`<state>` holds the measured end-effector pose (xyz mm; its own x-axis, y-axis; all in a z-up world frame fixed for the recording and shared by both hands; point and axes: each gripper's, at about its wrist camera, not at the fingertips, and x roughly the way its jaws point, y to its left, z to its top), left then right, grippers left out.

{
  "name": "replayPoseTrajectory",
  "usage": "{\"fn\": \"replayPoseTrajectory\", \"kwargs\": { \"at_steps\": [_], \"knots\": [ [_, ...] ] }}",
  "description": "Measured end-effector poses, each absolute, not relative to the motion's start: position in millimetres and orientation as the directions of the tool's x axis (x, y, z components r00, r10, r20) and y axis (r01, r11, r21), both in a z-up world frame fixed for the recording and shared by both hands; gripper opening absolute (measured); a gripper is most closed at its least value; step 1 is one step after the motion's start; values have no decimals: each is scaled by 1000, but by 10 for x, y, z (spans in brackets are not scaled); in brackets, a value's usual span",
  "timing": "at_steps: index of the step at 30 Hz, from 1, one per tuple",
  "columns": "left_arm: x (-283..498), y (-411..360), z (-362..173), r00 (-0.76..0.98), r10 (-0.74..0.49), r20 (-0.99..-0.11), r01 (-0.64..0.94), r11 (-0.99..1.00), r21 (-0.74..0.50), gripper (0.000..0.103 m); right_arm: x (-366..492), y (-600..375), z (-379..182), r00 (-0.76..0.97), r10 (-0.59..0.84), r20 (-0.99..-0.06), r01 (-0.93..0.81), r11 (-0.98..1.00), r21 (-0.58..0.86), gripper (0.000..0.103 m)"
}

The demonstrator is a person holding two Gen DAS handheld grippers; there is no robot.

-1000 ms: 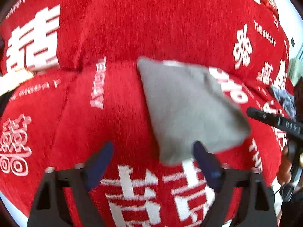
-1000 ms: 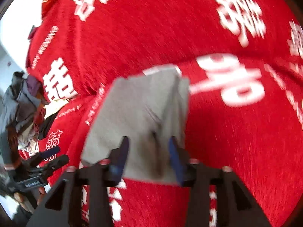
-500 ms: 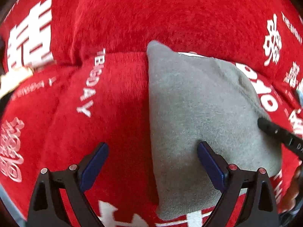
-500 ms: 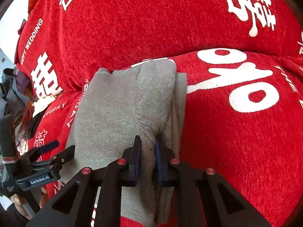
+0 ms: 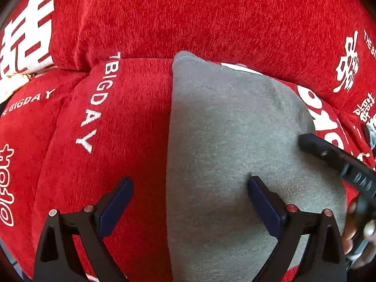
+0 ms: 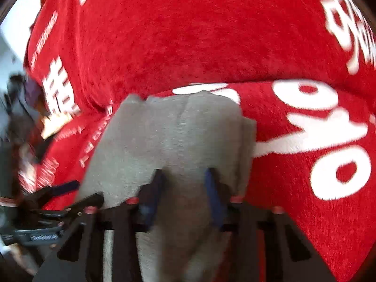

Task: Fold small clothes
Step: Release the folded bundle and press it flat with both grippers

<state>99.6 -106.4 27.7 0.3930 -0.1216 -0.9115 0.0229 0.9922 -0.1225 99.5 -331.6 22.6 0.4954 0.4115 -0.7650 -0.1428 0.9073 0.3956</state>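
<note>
While the left view shows only smooth grey cloth (image 5: pixel 230 155), the right view reveals a seam; it lies on the red cover (image 5: pixel 122 122), long axis near-to-far. Left tool (image 5: pixel 190 202) spread, right tool (image 6: pixel 184 192) released.

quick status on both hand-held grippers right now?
Left hand-held gripper: open, one finger resting on the grey garment, gripping nothing.
Right hand-held gripper: open over the grey garment, gripping nothing.
</note>
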Motion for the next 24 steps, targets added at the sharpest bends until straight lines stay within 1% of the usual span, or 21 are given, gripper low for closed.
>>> {"fn": "replayPoseTrajectory", "kwargs": {
  "at_steps": [1, 2, 3, 4, 5, 6, 7, 9, 11, 12, 14, 15, 16, 18, 19, 20, 21, 22, 23, 24],
  "knots": [
    [1010, -1056, 279, 387, -127, -913, 33, 992, -124, 102, 983, -3369, 257, 494, 419, -762, -139, 903, 407, 30],
    [1037, -1043, 299, 375, -133, -917, 36, 991, -129, 102, 959, -3383, 318, 504, 387, -772, -134, 918, 373, 33],
    [1077, -1028, 346, 367, -140, -920, 29, 990, -139, 102, 930, -3366, 414, 526, 306, -794, -121, 951, 286, 43],
    [1128, -989, 429, 382, -150, -912, 10, 987, -158, 102, 920, -3352, 481, 545, 264, -796, -118, 964, 239, 49],
    [1183, -955, 518, 411, -157, -898, -4, 985, -174, 102, 921, -3325, 554, 560, 254, -788, -130, 967, 219, 53],
    [1248, -934, 597, 439, -152, -886, -15, 984, -177, 102, 952, -3277, 616, 564, 271, -780, -153, 963, 224, 61],
    [1336, -923, 643, 455, -131, -881, -28, 987, -161, 102, 1013, -3210, 664, 559, 288, -778, -174, 958, 230, 65],
    [1543, -937, 603, 433, -79, -898, -46, 993, -109, 102, 1187, -3043, 716, 537, 314, -783, -214, 949, 233, 65],
    [1767, -948, 414, 364, -39, -931, -51, 997, -62, 102, 1402, -2900, 644, 477, 385, -790, -265, 920, 288, 67],
    [1849, -938, 310, 334, -33, -942, -53, 997, -53, 102, 1515, -2861, 554, 436, 412, -800, -279, 907, 316, 68],
    [1955, -893, 136, 286, -62, -956, -55, 995, -81, 103, 1750, -2837, 309, 367, 390, -845, -272, 913, 303, 66],
    [1972, -864, 99, 281, -82, -956, -55, 993, -102, 103, 1828, -2891, 244, 363, 391, -845, -275, 912, 304, 62],
    [1972, -830, 84, 281, -97, -955, -53, 992, -116, 103, 1874, -2999, 239, 375, 430, -821, -273, 898, 345, 54],
    [1985, -795, 63, 279, -121, -953, -40, 990, -137, 103, 1940, -3200, 243, 365, 468, -805, -218, 883, 415, 43],
    [1993, -786, 62, 282, -127, -951, -32, 989, -142, 103, 1947, -3274, 276, 382, 438, -814, -192, 899, 393, 46],
    [2001, -779, 82, 285, -121, -951, -35, 990, -137, 103, 1928, -3315, 333, 418, 335, -844, -156, 942, 296, 49],
    [2002, -755, 123, 291, -110, -950, -52, 990, -130, 103, 1916, -3318, 381, 444, 218, -869, -115, 976, 186, 59],
    [1981, -712, 217, 315, -97, -944, -83, 988, -129, 103, 1886, -3308, 441, 471, 118, -874, -91, 992, 85, 61],
    [1969, -702, 299, 340, -104, -935, -95, 985, -144, 103, 1855, -3293, 491, 487, 98, -868, -98, 993, 57, 63],
    [1964, -706, 360, 358, -116, -926, -93, 983, -159, 103, 1836, -3245, 538, 486, 118, -866, -118, 991, 69, 67]
  ]
}}
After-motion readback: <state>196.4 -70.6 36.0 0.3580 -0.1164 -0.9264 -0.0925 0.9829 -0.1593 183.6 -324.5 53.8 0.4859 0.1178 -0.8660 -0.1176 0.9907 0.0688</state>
